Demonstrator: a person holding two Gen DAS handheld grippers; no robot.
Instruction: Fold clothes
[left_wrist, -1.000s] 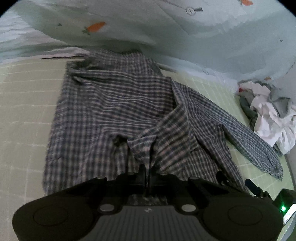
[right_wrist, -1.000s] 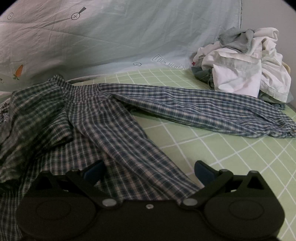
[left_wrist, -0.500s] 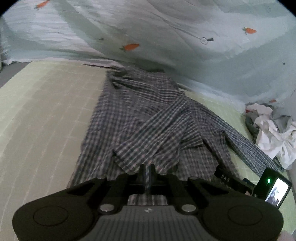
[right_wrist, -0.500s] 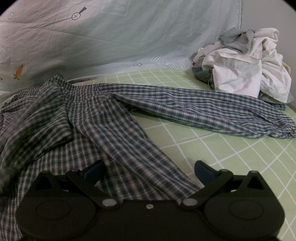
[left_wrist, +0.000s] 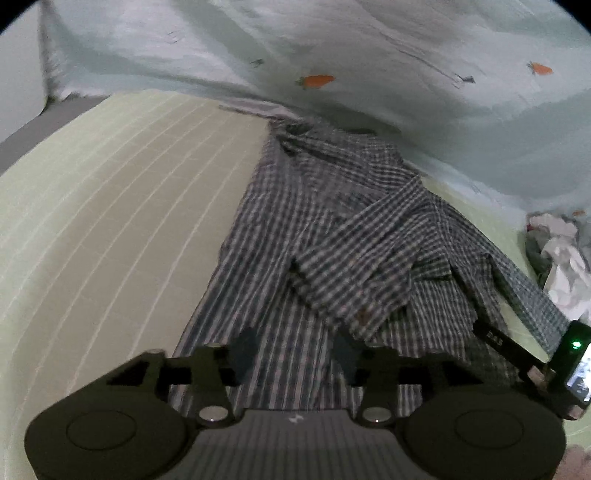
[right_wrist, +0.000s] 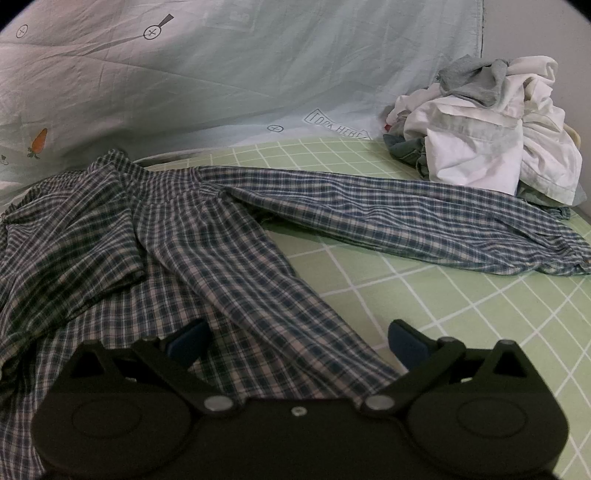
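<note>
A blue and white checked shirt (left_wrist: 317, 236) lies spread on the green gridded bed sheet (left_wrist: 110, 206). One sleeve (left_wrist: 354, 266) is folded across the shirt's body, its cuff lying just beyond my left gripper (left_wrist: 295, 356). That gripper's jaws are opening, with nothing between them but the shirt's flat body below. In the right wrist view the shirt (right_wrist: 177, 236) has its other sleeve (right_wrist: 424, 225) stretched out to the right. My right gripper (right_wrist: 295, 341) is open over the shirt's right edge, its fingers apart on either side of the cloth.
A heap of white and grey clothes (right_wrist: 491, 129) sits at the far right of the bed, also seen as a pile (left_wrist: 557, 254) in the left wrist view. A pale quilt with carrot prints (left_wrist: 332, 55) lines the back. The other gripper's body (left_wrist: 546, 362) shows at the right.
My left gripper carried the sleeve cuff across the shirt's body, then let go of it; its jaws now stand apart. The right gripper has not moved.
</note>
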